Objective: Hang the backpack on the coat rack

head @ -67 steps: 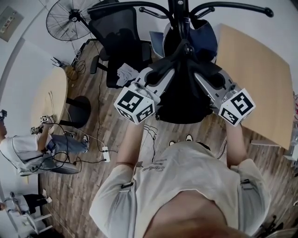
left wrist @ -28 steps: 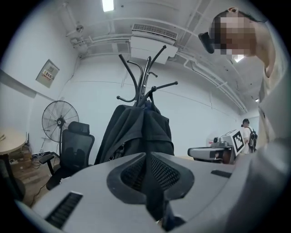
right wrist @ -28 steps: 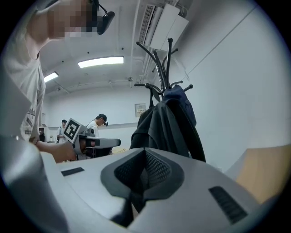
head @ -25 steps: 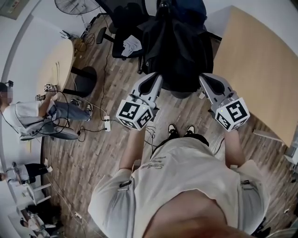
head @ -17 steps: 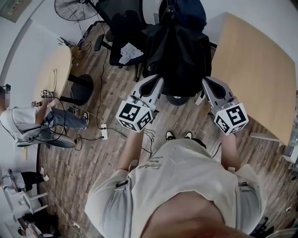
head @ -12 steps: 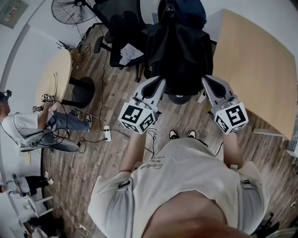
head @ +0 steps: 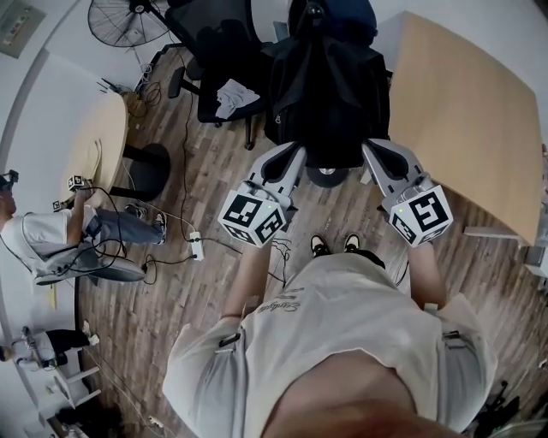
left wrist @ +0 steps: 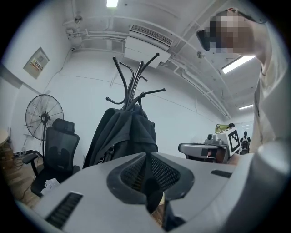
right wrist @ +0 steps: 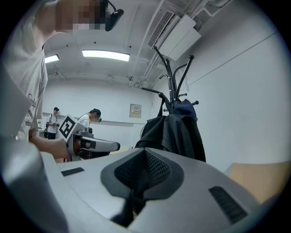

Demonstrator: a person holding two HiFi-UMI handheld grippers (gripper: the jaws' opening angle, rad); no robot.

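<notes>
The black backpack [head: 325, 81] hangs from the coat rack [head: 312, 12], above the rack's round base [head: 326, 177]. A dark blue item [head: 347, 15] hangs behind it. My left gripper [head: 288, 154] and right gripper [head: 373, 149] sit just short of the backpack's lower edge, apart from it, both shut and empty. In the left gripper view the backpack [left wrist: 122, 132] drapes off the rack's hooks [left wrist: 132, 84] beyond my shut left gripper [left wrist: 146, 160]. In the right gripper view the backpack [right wrist: 175, 132] hangs ahead of my shut right gripper [right wrist: 145, 158].
A black office chair [head: 218, 56] and a floor fan [head: 128, 19] stand left of the rack. A wooden table [head: 467, 120] is at the right. A round table [head: 92, 154], a seated person [head: 51, 244] and floor cables with a power strip [head: 195, 245] are at the left.
Both grippers, earlier up at the backpack by the rack's top, have drawn back and stand clear of it. Over the last second the right gripper shifted slightly; the backpack stays hanging.
</notes>
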